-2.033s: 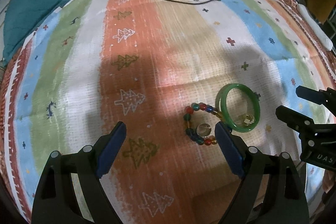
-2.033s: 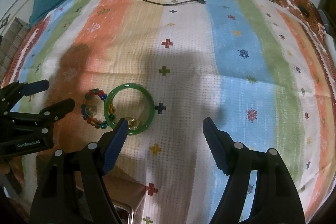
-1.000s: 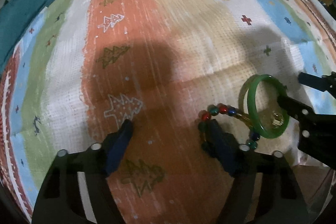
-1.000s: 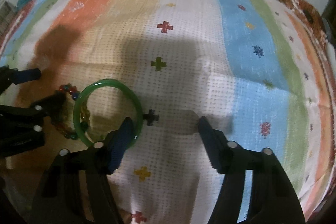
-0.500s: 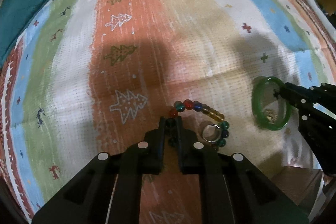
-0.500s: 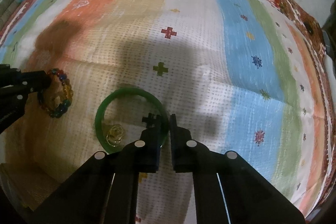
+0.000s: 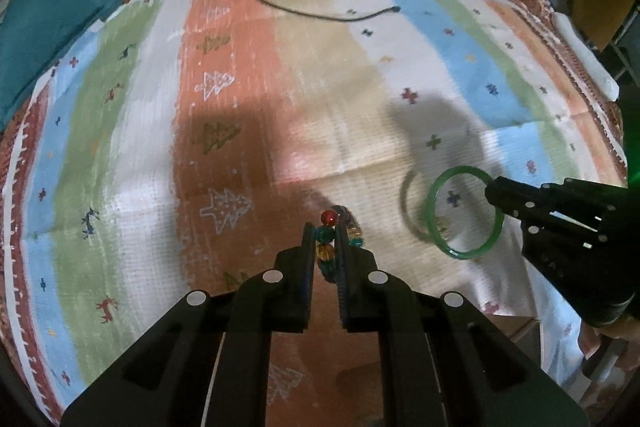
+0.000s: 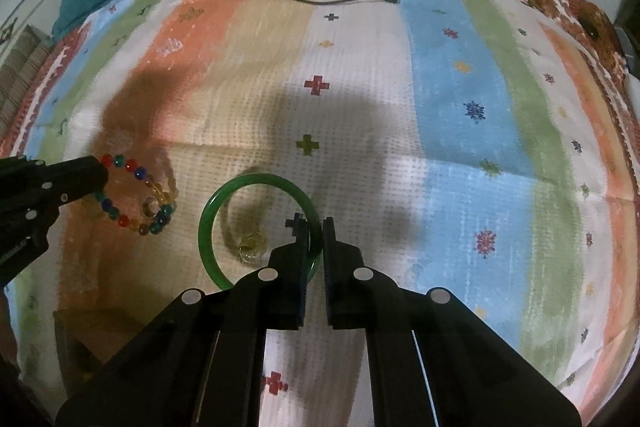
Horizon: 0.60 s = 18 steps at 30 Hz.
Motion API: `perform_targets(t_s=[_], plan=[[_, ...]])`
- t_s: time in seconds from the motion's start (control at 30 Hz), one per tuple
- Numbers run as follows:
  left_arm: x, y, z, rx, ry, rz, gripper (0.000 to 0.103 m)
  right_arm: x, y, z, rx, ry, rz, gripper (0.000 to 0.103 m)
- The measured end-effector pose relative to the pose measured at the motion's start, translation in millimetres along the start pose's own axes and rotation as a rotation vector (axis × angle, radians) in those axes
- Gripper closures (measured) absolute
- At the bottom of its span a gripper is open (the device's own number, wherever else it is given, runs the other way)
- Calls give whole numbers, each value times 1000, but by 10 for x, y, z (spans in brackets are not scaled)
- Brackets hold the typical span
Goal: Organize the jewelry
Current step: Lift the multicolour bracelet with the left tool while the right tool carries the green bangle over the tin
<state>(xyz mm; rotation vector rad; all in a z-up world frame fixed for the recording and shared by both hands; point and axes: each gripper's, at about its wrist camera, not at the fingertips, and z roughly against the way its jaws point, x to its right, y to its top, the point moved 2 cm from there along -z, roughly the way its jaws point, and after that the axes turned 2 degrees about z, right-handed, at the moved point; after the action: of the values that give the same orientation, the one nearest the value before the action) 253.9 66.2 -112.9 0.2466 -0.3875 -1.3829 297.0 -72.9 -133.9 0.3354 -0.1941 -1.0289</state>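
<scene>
Where the cloth (image 7: 360, 99) ends at the far left, a teal bundle (image 7: 44, 23) lies half out of the picture, so its shape is hard to tell. Next comes a black cable (image 7: 320, 13) that runs off the far edge; only its plug end shows.

Low in the middle of the left view, the left gripper (image 7: 325, 241) is clamped on the bead bracelet (image 7: 328, 239). Most of the beads hide behind the black fingers there. In the right view the bracelet (image 8: 136, 195) shows as a whole loop, held up by the left gripper (image 8: 100, 173) at the red and green beads. A small clear ring (image 8: 151, 207) sits at the loop's lower edge. Whether it hangs on the bracelet or lies on the cloth cannot be told.

Further right is the green bangle (image 7: 466, 213). The right gripper (image 7: 490, 191) pinches its rim, and the bangle is off the cloth, with its shadow beside it. In the right view the right gripper (image 8: 316, 227) is shut on the bangle (image 8: 216, 215), and its fingers cover part of the green rim. Seen through the bangle, a small gold thing (image 8: 251, 243) lies on the cloth, too blurry to name.

At the bottom right corner of the left view, a hand (image 7: 604, 343) holding the right gripper is mostly cut off.
</scene>
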Motion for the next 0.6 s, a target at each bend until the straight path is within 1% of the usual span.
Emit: perform_targets(t_s=[0.13, 0.37, 0.6], plan=[[44, -4, 77, 18, 8, -6, 94, 11, -23, 92, 14, 3, -3, 95], [19, -35, 235, 34, 11, 17, 94, -4, -71, 286, 42, 25, -10, 95], [47, -73, 399, 63, 12, 11, 94, 1, -146, 423, 54, 31, -20, 95]])
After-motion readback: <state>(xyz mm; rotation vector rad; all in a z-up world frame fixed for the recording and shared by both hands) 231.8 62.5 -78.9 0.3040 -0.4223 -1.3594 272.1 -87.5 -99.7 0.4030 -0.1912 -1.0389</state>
